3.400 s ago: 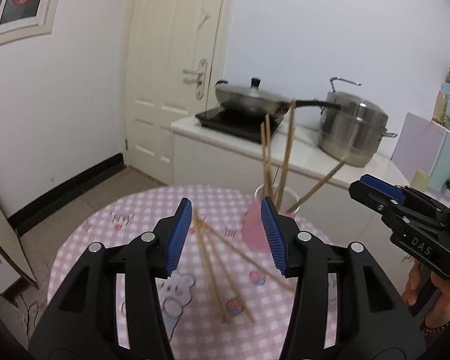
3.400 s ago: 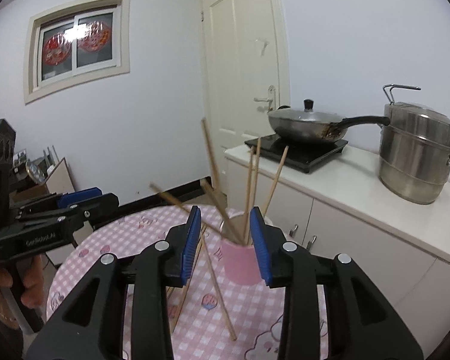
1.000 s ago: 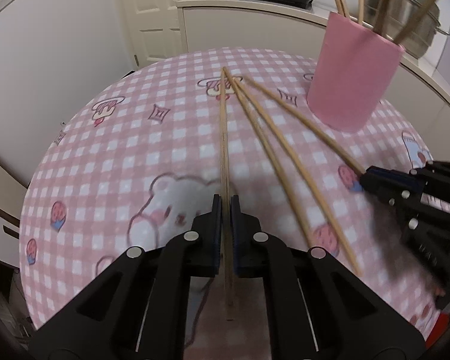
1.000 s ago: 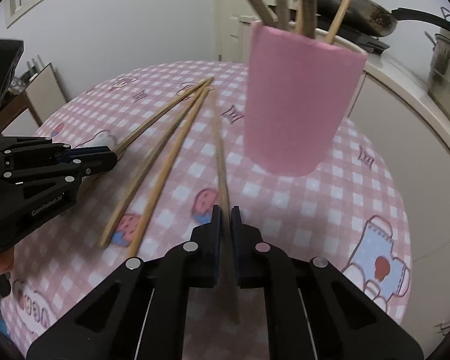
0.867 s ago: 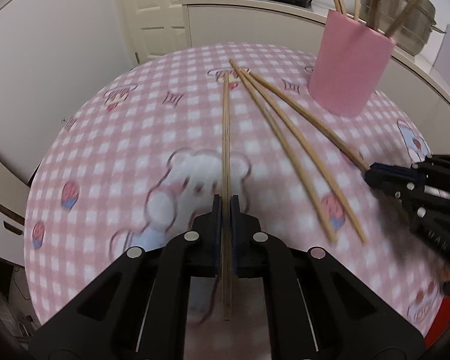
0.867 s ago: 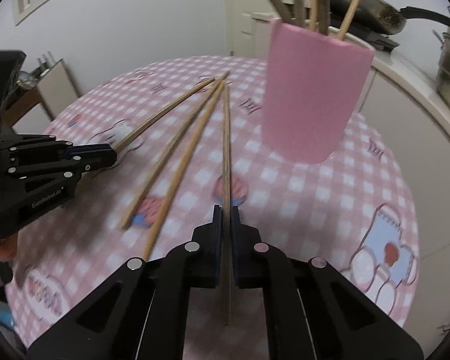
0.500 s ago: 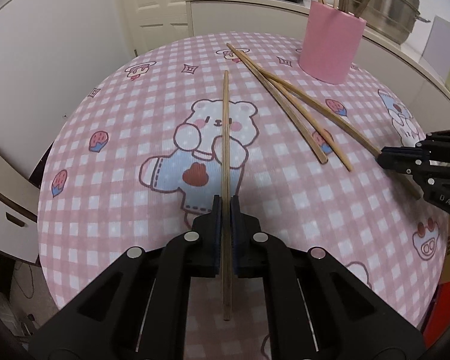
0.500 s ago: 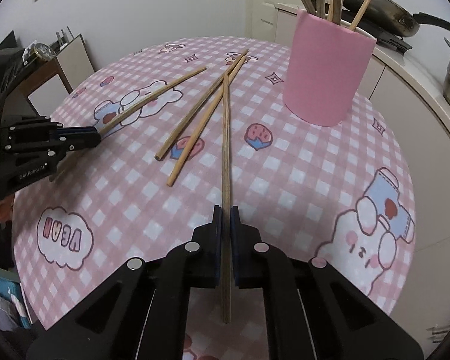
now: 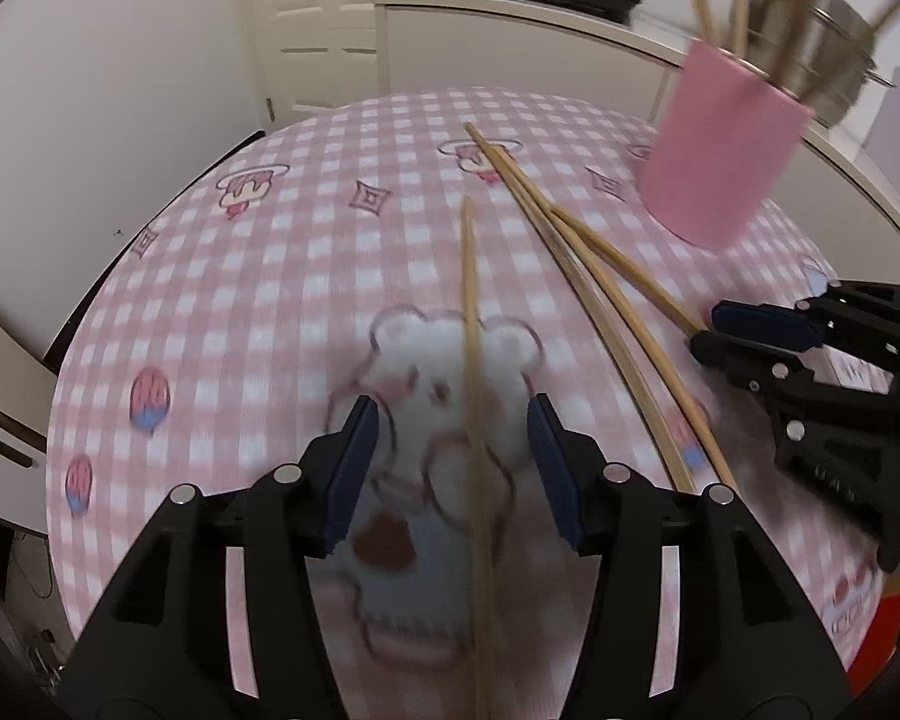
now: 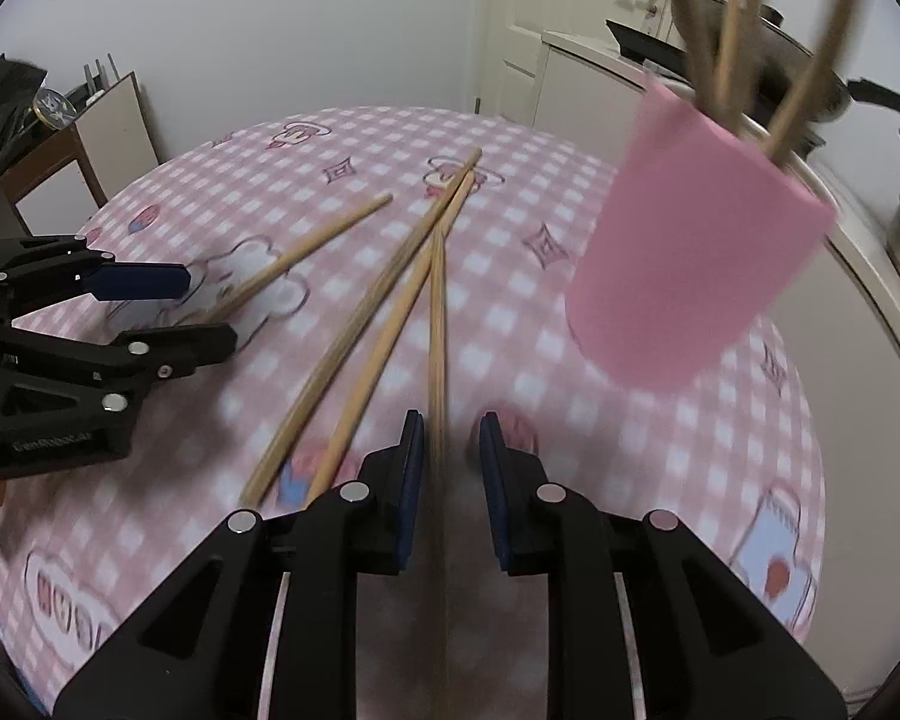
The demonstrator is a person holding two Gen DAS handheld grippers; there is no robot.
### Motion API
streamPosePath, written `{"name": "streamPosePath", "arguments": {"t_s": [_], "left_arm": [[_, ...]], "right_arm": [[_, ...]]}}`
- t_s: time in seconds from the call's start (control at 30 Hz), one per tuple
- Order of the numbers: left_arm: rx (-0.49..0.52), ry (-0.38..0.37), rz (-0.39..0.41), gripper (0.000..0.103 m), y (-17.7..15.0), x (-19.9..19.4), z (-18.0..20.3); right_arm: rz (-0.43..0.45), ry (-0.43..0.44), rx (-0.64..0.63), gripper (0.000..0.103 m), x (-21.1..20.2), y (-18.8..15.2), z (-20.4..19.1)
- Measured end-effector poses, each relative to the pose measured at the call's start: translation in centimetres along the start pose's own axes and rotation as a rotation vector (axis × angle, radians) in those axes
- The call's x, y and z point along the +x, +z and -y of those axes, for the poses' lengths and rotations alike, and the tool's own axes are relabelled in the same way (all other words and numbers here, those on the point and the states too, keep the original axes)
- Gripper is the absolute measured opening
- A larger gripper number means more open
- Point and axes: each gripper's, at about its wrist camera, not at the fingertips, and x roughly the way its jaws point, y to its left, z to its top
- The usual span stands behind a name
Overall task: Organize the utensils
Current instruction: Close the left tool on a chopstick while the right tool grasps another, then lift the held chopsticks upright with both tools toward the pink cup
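Left wrist view: a long bamboo chopstick (image 9: 471,324) lies on the checked tablecloth (image 9: 258,276), between the left gripper (image 9: 453,468) whose jaws have just been opening, pads clear of it.

Right wrist view: another chopstick (image 10: 437,324) runs between the right gripper (image 10: 447,471), jaws just opening, slightly parted, no longer clamping.

We see a round desk (image 10: 660,456) under pink checked cloth. Pink cup (image 10: 696,276) stands on it; four loose chopsticks (image 10: 366,312) lie beside the cup, fanned out.
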Motion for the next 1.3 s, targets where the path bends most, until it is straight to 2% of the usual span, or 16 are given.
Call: {"name": "streamPosePath", "arguments": {"t_s": [0.03,0.17,0.33,0.43,0.5,0.53,0.73,1.03,1.3], "left_arm": [[-0.002,0.005,0.001,0.051,0.6,0.4,-0.2],[0.011,0.013,-0.004,0.038,2.4,1.6,0.0],[0.024,0.022,-0.005,0.033,4.4,3.0,0.4],[0.035,0.013,-0.001,0.02,5.1,3.4,0.6],[0.041,0.002,-0.001,0.006,5.2,3.6,0.7],[0.044,0.0,0.0,0.006,5.3,3.6,0.8],[0.01,-0.034,0.04,0.006,5.4,2.1,0.5],[-0.013,-0.082,0.212,0.006,5.0,-6.9,-0.2],[0.019,-0.107,0.331,0.006,4.3,-13.5,1.4]], "right_arm": [[-0.001,-0.002,-0.005,0.018,0.4,0.6,0.0],[-0.003,-0.005,-0.02,0.018,1.6,2.4,-0.2],[-0.008,-0.003,-0.016,0.018,2.9,3.9,-0.2],[-0.008,0.0,-0.017,0.016,3.2,4.2,-0.3],[-0.008,0.011,-0.014,0.009,3.3,4.3,-0.3],[-0.007,0.008,-0.016,0.004,3.2,4.3,-0.4],[0.041,0.017,-0.016,0.004,1.4,4.1,-0.7],[0.193,0.066,-0.018,0.004,-6.1,4.0,-1.5],[0.331,0.085,-0.042,0.004,-13.5,3.6,-2.5]]}}
